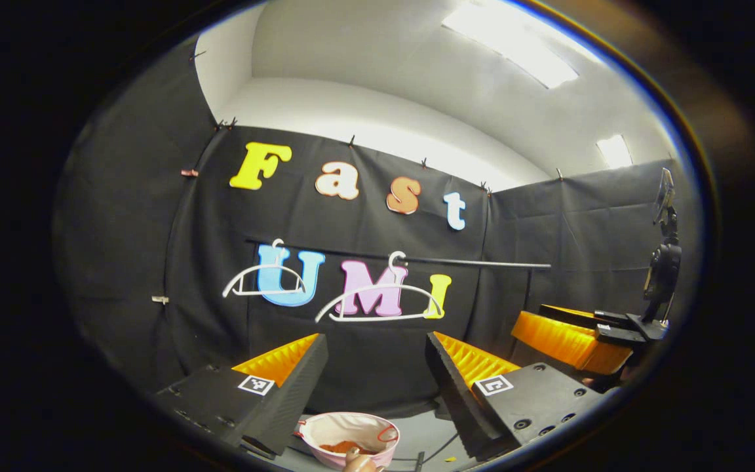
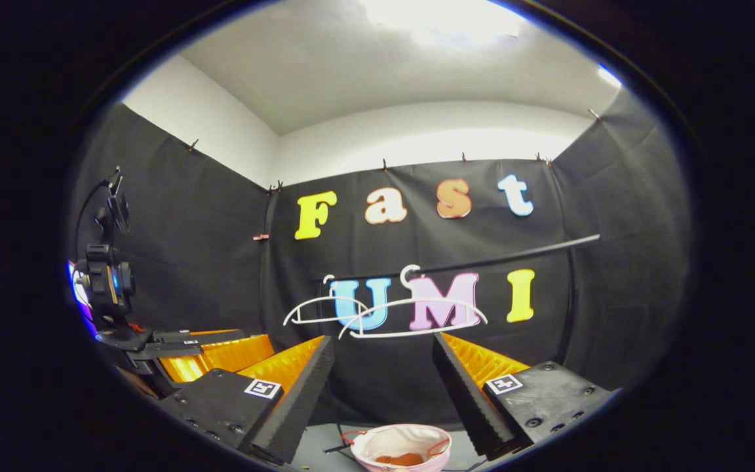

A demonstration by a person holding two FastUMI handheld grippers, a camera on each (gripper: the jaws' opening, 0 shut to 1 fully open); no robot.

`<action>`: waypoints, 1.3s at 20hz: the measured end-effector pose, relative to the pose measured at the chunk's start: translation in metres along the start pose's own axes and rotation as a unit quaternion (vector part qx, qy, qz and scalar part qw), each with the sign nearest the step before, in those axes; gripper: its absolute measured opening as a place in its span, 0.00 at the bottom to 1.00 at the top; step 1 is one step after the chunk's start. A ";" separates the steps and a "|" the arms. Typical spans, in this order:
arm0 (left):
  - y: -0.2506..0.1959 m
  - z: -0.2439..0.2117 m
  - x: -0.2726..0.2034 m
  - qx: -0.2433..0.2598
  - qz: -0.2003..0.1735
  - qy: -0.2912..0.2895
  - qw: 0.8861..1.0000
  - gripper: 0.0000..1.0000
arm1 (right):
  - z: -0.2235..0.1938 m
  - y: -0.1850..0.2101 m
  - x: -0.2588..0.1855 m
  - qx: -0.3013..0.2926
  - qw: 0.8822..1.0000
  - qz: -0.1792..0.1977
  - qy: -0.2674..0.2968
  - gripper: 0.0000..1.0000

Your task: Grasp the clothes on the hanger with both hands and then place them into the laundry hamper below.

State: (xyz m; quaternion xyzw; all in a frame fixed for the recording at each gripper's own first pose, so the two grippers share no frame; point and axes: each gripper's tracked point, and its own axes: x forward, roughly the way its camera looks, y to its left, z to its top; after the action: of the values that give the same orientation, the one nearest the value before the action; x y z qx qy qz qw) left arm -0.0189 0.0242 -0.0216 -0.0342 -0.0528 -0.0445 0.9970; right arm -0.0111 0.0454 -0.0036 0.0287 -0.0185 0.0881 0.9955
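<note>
Two white hangers hang bare on a black rail (image 1: 469,262): one on the left (image 1: 266,293), one nearer the middle (image 1: 371,319). Both hangers (image 2: 312,321) (image 2: 410,334) also show in the right gripper view. Below stands a pink-rimmed laundry hamper (image 1: 351,415) (image 2: 404,427) with an orange garment (image 1: 345,447) (image 2: 400,459) lying inside. My left gripper (image 1: 377,387) is open, its fingers spread wide above the hamper with nothing between them. My right gripper (image 2: 381,387) is open too, empty, over the hamper. Each gripper appears beside the other: right (image 1: 567,337), left (image 2: 213,351).
Black cloth walls close the booth on three sides. A grey floor (image 1: 423,432) lies around the hamper, with thin cables on it. A bit of a hand (image 1: 359,464) shows at the bottom edge of the left gripper view.
</note>
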 end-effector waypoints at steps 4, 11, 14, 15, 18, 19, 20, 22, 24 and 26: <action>-0.031 0.041 -0.006 -0.008 -0.006 -0.045 0.999 0.92 | 0.022 0.005 -0.014 0.023 0.999 0.016 -0.017 0.93; -0.056 0.045 -0.013 -0.007 0.010 -0.045 0.999 0.95 | 0.041 -0.019 -0.022 0.037 0.999 0.004 -0.028 0.92; -0.064 0.038 -0.013 -0.009 0.017 -0.038 0.999 0.95 | 0.045 -0.021 -0.024 0.044 0.999 0.009 -0.025 0.92; -0.069 0.036 -0.012 -0.010 0.015 -0.037 0.999 0.95 | 0.046 -0.022 -0.023 0.045 0.999 0.011 -0.024 0.92; -0.077 0.036 -0.011 -0.009 0.017 -0.035 0.999 0.98 | 0.049 -0.024 -0.024 0.043 0.999 0.016 -0.024 0.92; -0.078 0.037 -0.011 -0.008 0.019 -0.036 0.999 0.98 | 0.051 -0.024 -0.024 0.045 0.998 0.018 -0.027 0.92; -0.080 0.038 -0.010 -0.008 0.019 -0.036 0.999 0.95 | 0.053 -0.024 -0.024 0.048 0.998 0.019 -0.029 0.92; -0.081 0.039 -0.012 -0.011 0.021 -0.038 0.999 0.95 | 0.055 -0.022 -0.025 0.052 0.998 0.024 -0.030 0.97; -0.081 0.042 -0.014 -0.014 0.021 -0.040 0.999 0.95 | 0.054 -0.021 -0.027 0.052 0.998 0.026 -0.027 0.97; -0.082 0.043 -0.017 -0.016 0.021 -0.041 0.999 0.95 | 0.056 -0.022 -0.028 0.051 0.998 0.026 -0.027 0.97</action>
State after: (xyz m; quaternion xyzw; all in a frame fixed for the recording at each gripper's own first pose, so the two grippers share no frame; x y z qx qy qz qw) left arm -0.0474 -0.0531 0.0247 -0.0535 -0.0920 -0.0230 0.9941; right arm -0.0365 0.0157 0.0503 0.0818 -0.0419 0.1145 0.9892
